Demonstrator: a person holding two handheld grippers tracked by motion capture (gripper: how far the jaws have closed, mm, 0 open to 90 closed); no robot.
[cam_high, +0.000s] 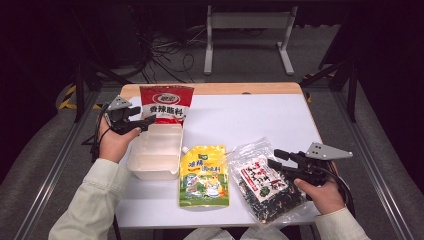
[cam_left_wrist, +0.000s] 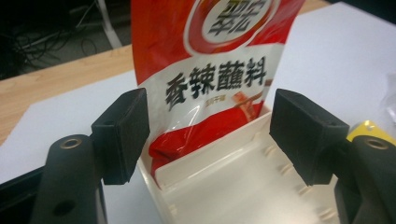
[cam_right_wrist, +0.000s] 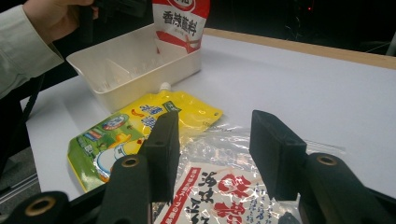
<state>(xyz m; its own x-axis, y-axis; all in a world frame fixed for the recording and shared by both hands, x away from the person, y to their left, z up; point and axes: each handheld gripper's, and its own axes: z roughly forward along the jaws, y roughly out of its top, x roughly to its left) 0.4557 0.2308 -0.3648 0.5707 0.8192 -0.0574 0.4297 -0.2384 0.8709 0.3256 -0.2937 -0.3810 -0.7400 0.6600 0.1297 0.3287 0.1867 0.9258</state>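
A red and white sauce bag (cam_high: 166, 102) (cam_left_wrist: 210, 70) (cam_right_wrist: 180, 23) stands upright in the far end of a white plastic bin (cam_high: 134, 167) (cam_left_wrist: 243, 182) (cam_right_wrist: 116, 95). My left gripper (cam_high: 142, 116) (cam_left_wrist: 210, 135) is open just left of the bag, its pads apart from it and nothing between them. A yellow spouted pouch (cam_high: 204, 177) (cam_right_wrist: 140, 121) lies flat right of the bin. Beside it lies a clear bag of seaweed (cam_high: 262, 182) (cam_right_wrist: 224, 186). My right gripper (cam_high: 275, 158) (cam_right_wrist: 212, 149) hovers open over that bag's upper edge, gripping nothing.
The white table top (cam_high: 250, 117) has free room behind the pouch and the seaweed bag. A wooden strip (cam_high: 225, 88) edges the far side. Cables and a metal frame (cam_high: 247, 30) lie on the floor beyond the table.
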